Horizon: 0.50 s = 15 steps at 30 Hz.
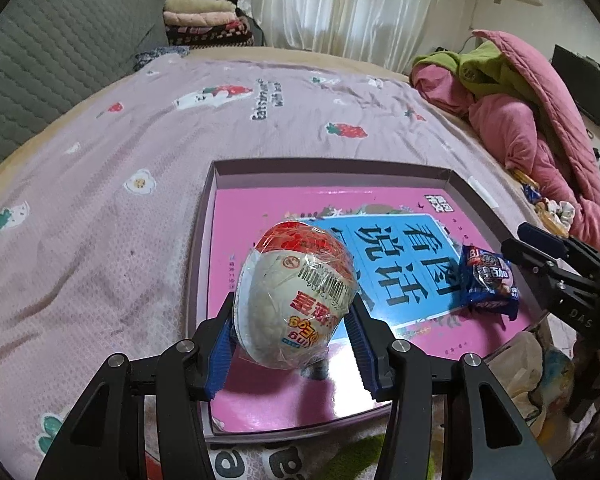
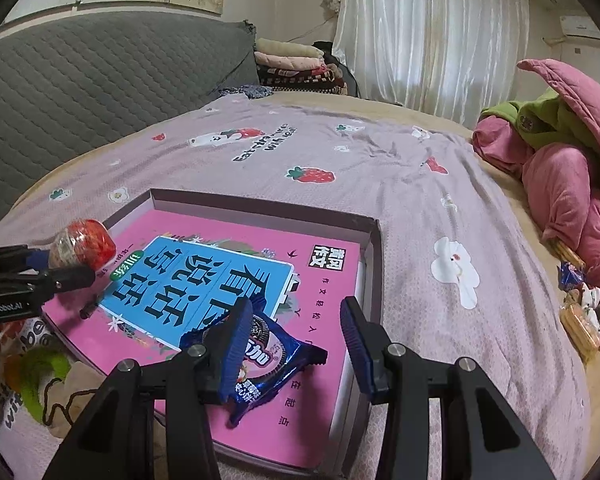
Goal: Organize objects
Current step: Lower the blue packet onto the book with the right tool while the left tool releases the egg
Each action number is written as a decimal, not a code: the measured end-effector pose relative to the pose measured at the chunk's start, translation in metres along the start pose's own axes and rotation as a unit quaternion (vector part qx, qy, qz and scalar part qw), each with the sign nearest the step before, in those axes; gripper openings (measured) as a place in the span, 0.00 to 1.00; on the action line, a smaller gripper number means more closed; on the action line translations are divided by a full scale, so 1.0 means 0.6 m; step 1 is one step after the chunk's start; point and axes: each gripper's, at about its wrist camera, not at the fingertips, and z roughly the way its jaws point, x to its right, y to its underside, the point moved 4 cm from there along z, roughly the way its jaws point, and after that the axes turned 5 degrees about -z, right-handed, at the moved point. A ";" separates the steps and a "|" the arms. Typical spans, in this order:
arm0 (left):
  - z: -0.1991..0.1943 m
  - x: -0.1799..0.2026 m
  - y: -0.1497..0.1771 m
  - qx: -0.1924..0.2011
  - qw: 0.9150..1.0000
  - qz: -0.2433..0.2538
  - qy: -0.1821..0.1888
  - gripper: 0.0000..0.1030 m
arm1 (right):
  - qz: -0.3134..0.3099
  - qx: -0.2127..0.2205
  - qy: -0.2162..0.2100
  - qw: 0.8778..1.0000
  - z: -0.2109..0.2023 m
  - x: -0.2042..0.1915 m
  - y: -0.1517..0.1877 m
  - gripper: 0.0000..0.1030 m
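The instant noodle bowl [image 1: 296, 300] is wrapped in crinkled, shiny clear film. The cookie packet [image 2: 260, 364] is glossy blue foil-like plastic. The pink book cover [image 2: 324, 304] looks smooth and glossy, mirroring light. The lilac bedsheet [image 1: 120, 208] is matt, finely textured cloth.

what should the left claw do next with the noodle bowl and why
Probably ease the noodle bowl down and open the left claw: the bowl is tilted between its pads, already over the pink book inside the box, beside the cookie packet.
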 end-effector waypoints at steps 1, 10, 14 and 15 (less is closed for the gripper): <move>0.002 -0.001 0.000 -0.002 1.000 -0.001 0.000 0.52 | 0.001 -0.001 -0.001 1.000 0.000 0.001 0.000 0.45; 0.005 -0.002 0.003 -0.011 1.000 -0.006 0.005 0.52 | 0.012 -0.004 -0.004 1.000 -0.002 0.005 0.005 0.45; 0.003 -0.002 0.002 -0.012 1.000 -0.009 0.009 0.57 | 0.019 -0.003 -0.004 1.000 -0.005 0.009 0.007 0.45; 0.003 -0.002 0.002 -0.012 1.000 -0.009 0.010 0.59 | 0.020 -0.003 -0.003 1.000 -0.006 0.009 0.008 0.46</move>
